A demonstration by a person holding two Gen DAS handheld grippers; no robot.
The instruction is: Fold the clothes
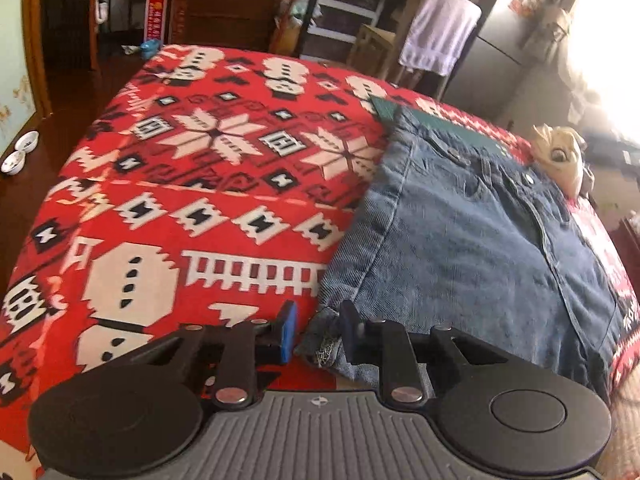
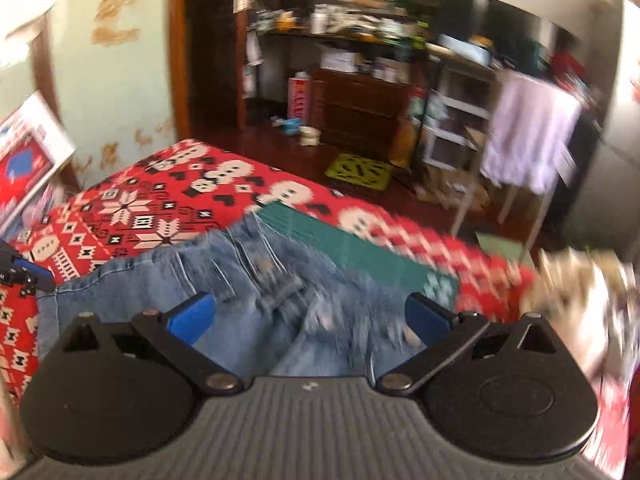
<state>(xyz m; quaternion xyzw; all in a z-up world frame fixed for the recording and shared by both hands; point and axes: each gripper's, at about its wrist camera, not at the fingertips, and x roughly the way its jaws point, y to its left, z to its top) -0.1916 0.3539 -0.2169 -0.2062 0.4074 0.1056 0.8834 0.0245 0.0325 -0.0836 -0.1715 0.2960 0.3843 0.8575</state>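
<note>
**Left gripper at the jeans' near corner, right gripper spread above them**

The left gripper (image 1: 318,330) sits low over the bed with its jaws drawn in to a narrow gap. The frayed corner of the jeans (image 1: 460,240) lies in that gap, between the blue pad (image 1: 289,330) on one side and the dark finger on the other. Whether the pads actually press on the cloth cannot be told from this view; a sliver of space shows beside the blue pad.

The right gripper (image 2: 310,320) has its jaws spread wide, with nothing between the blue pads (image 2: 192,320). It is above the jeans (image 2: 224,300), which fill the space under and ahead of it. This view is blurred.

The jeans lie folded and fairly flat on the right part of the bed, seen from the left wrist, with the waistband, button and pockets toward the far edge. A green mat (image 1: 448,128) shows from under their far end. They rest on a red blanket (image 1: 192,168) patterned with white snowflakes and snowmen, which covers the bed. A pale stuffed toy (image 1: 560,156) sits near the far right corner of the bed, just beyond the jeans.

Past the bed stand a dark wooden dresser (image 2: 360,108) and a rack with a pale towel (image 1: 440,30) draped over it. Two small white bowls (image 1: 20,150) sit on the dark floor to the left.
</note>
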